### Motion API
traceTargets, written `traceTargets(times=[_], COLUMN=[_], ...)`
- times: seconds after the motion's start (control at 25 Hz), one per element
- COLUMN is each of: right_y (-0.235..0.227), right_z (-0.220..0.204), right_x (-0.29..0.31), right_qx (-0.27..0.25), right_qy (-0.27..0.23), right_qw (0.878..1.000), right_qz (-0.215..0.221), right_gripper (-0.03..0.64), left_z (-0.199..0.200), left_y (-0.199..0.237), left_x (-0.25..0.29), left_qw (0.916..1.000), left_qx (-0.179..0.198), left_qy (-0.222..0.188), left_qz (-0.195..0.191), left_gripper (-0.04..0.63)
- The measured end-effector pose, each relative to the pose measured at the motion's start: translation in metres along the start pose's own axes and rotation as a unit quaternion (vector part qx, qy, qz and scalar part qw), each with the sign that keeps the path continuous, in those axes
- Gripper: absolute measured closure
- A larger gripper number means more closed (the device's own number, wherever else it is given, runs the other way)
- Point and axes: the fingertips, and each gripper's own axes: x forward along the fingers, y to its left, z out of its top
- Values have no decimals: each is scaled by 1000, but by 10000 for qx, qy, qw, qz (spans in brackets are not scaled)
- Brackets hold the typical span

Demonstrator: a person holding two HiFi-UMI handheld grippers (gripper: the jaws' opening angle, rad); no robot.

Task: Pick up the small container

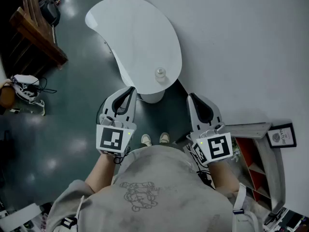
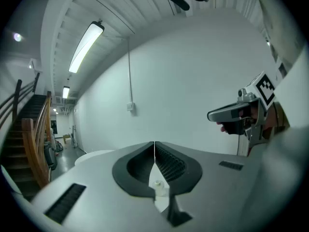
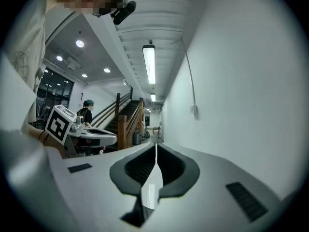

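The small container (image 1: 160, 74) is a clear, round jar with a lid. It stands near the close edge of a white kidney-shaped table (image 1: 135, 33). In the left gripper view the small container (image 2: 157, 183) shows through the gap under the jaws. My left gripper (image 1: 130, 90) is held level just short of the table edge, left of the jar, jaws shut and empty (image 2: 154, 144). My right gripper (image 1: 191, 96) hovers off the table, to the right of the jar. Its jaws meet with nothing between them (image 3: 156, 146).
The table stands on a white pedestal (image 1: 152, 97) against a white wall (image 1: 241, 42). A dark glossy floor (image 1: 72, 105) lies to the left, with a wooden staircase (image 1: 34, 33). A red shelf unit (image 1: 258, 170) is at the right. A person (image 3: 88, 111) stands far off.
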Motion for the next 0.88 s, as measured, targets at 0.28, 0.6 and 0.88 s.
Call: traceTargets(times=[0.28,0.6,0.88], right_y=[-11,-14,-24], right_z=[3,-2,-6], right_x=[-4,-11,-13], right_qx=[-240,-53,58], right_qy=[32,-44,-37], right_qw=[9997,10000,10000], right_qz=[-11,-44,1], right_gripper=[583,583,583], left_z=[11,12,12], left_y=[-13,-23,-33], left_x=[5,3,11], left_qw=[9998,9995,9998], left_qx=[192,305,208], left_qy=[2,21,30], left_qz=[-8,20,-69], left_gripper=[577,577,577])
